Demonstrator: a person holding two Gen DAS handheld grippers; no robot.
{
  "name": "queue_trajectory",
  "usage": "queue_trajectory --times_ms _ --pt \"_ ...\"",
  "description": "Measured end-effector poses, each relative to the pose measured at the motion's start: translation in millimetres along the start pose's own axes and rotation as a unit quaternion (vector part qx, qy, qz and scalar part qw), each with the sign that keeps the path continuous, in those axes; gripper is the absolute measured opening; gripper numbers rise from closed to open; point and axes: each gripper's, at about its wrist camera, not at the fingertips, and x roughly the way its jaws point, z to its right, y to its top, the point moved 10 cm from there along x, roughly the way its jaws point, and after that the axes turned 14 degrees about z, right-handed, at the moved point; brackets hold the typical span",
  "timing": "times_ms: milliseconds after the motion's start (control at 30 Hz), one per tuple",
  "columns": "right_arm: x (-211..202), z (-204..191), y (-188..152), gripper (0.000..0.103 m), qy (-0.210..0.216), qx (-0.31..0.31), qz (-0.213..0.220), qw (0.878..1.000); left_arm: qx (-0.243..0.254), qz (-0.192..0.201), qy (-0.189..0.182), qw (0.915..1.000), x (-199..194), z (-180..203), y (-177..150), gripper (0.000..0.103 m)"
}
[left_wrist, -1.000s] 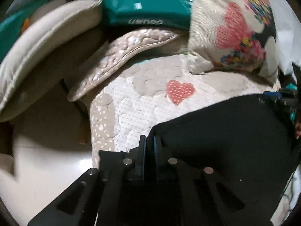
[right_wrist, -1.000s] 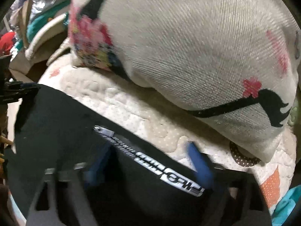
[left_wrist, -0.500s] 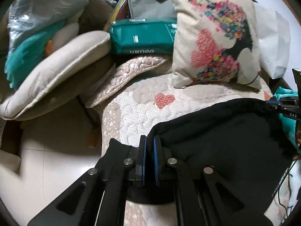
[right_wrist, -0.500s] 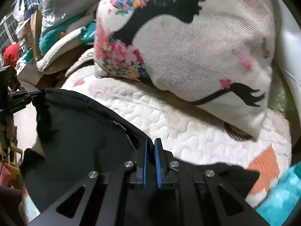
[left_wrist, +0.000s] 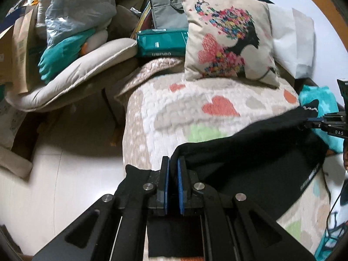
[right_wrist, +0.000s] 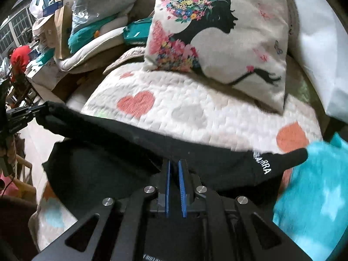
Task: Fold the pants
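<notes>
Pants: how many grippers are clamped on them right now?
2. The left gripper pinches the pants at their left corner; the right gripper pinches the top edge near the white lettering.

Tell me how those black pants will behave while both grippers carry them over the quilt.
Probably floppy: the black pants sag between the left gripper and right gripper, with loose cloth hanging below the pinched edge. They seem light, since two small pinches hold them. On the textured quilt they would likely drag and bunch rather than slide.
</notes>
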Motion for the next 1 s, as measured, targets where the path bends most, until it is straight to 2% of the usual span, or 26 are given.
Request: queue_trajectory --times_ms 300,567,733,933,1000 --pt "-18 -19 -72 0.009 -0.007 0.01 -0.026 1.0 0.02 -0.034 0.02 0.999 -18 17 -64 0.007" --pt "-19 -32 -121 0.009 -0.017 0.009 -0.063 0.998 0.056 -0.068 0.037 0.9955 -22 27 -103 0.007" --pt "-21 -40 -144 0.009 -0.021 0.012 -0.076 0.997 0.103 -0.083 0.044 0.9902 -26 35 -124 0.007" --pt "-28 -42 -164 0.009 -0.026 0.026 -0.086 0.996 0.167 -0.101 0.053 0.9793 -29 39 -151 0.01" --pt "-27 -41 -171 0.009 -0.031 0.024 -0.098 0.994 0.177 -0.105 0.05 0.9774 -35 39 -156 0.016"
